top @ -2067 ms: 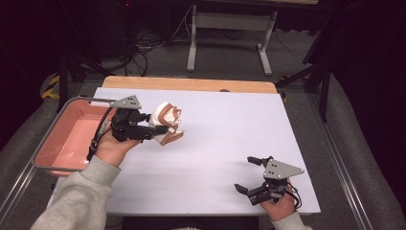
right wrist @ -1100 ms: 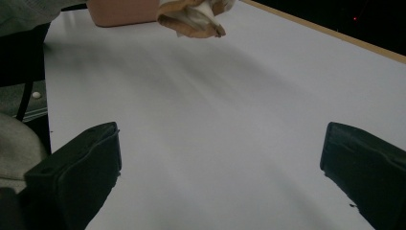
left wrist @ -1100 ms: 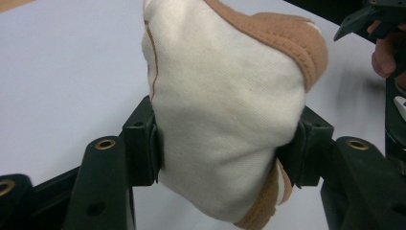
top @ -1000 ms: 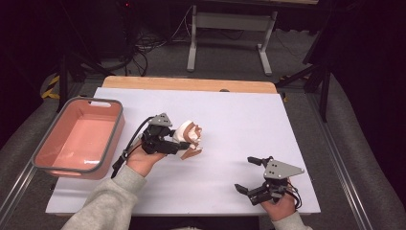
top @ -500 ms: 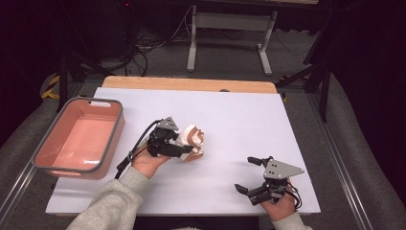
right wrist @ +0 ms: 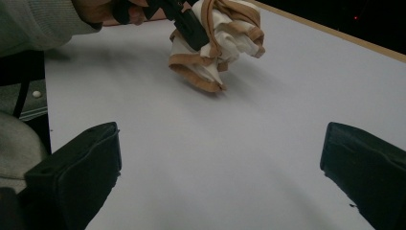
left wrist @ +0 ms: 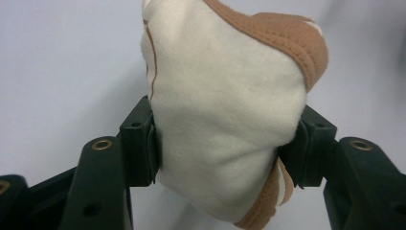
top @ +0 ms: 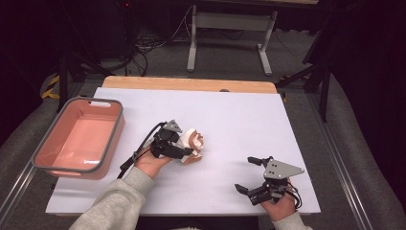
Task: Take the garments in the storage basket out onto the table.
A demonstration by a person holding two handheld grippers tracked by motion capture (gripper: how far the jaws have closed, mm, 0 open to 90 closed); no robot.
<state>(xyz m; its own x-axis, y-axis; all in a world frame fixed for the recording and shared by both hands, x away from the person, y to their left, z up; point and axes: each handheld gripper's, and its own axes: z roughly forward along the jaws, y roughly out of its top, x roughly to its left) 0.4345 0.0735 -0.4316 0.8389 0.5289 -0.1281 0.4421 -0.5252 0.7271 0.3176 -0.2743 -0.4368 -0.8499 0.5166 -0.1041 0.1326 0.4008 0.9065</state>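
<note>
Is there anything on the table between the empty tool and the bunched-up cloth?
Nothing: bare white table lies between the right tool and the cloth, plain in the right gripper view.

Left tool (top: 187,152) clamped, right tool (top: 249,175) agape

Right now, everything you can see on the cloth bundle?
The cloth bundle is cream knit fabric with tan-brown stitched edging, crumpled into a lump. The left gripper clamps it from both sides, pads pressing into the fabric. It sits near the middle of the white table, its lower edge at or touching the surface.
</note>
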